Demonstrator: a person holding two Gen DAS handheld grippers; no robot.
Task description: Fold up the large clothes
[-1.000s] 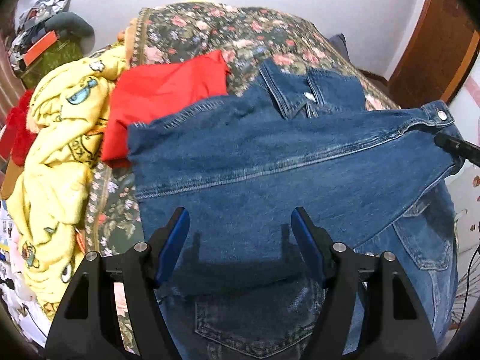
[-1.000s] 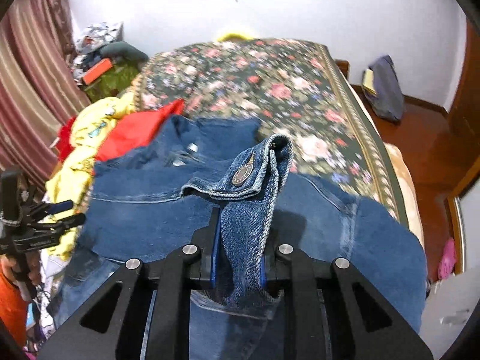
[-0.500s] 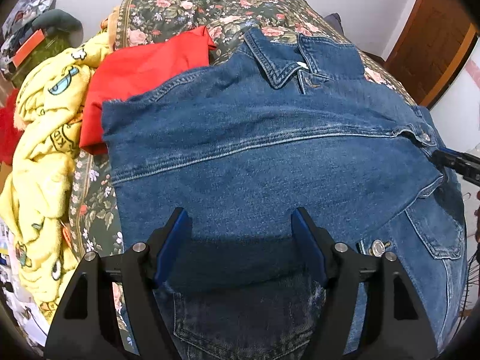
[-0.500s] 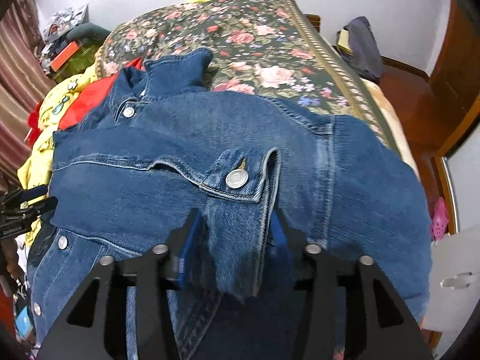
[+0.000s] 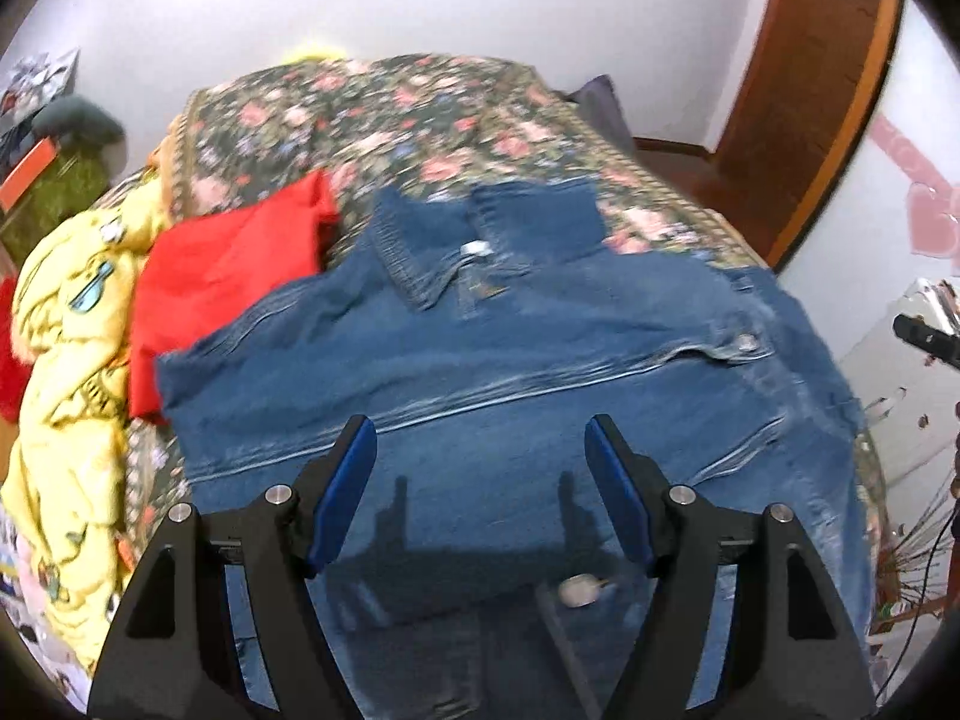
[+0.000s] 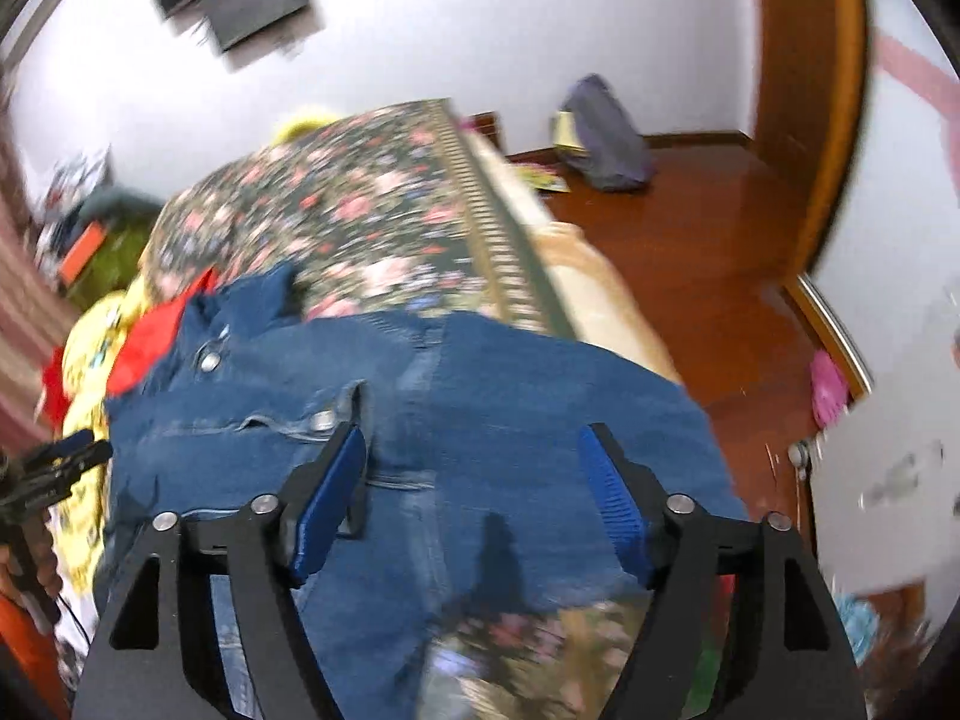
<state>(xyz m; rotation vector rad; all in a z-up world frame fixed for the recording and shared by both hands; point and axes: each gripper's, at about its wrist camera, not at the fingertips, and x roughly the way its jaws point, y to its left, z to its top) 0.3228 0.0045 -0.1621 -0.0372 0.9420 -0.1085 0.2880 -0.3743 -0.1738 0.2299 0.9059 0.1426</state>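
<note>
A blue denim jacket (image 5: pixel 510 372) lies spread on the floral bed, collar toward the far end, with one sleeve folded across its body and the buttoned cuff (image 5: pixel 744 343) near the right side. My left gripper (image 5: pixel 480 456) is open and empty just above the jacket's near part. My right gripper (image 6: pixel 471 462) is open and empty above the jacket (image 6: pixel 510 396), with the cuff (image 6: pixel 324 420) lying flat by its left finger. The other gripper's tip shows at the left edge of the right wrist view (image 6: pixel 66 456).
A red garment (image 5: pixel 234 264) and a yellow printed garment (image 5: pixel 66 384) lie left of the jacket on the floral bedspread (image 5: pixel 384 120). The bed's right edge (image 6: pixel 510 252) drops to a wooden floor with a grey bag (image 6: pixel 606 138). A wooden door frame (image 5: pixel 822 90) stands right.
My right gripper opened and let go of the sleeve cuff, which now lies flat on the jacket, then pulled back. My left gripper stayed open and tilted up.
</note>
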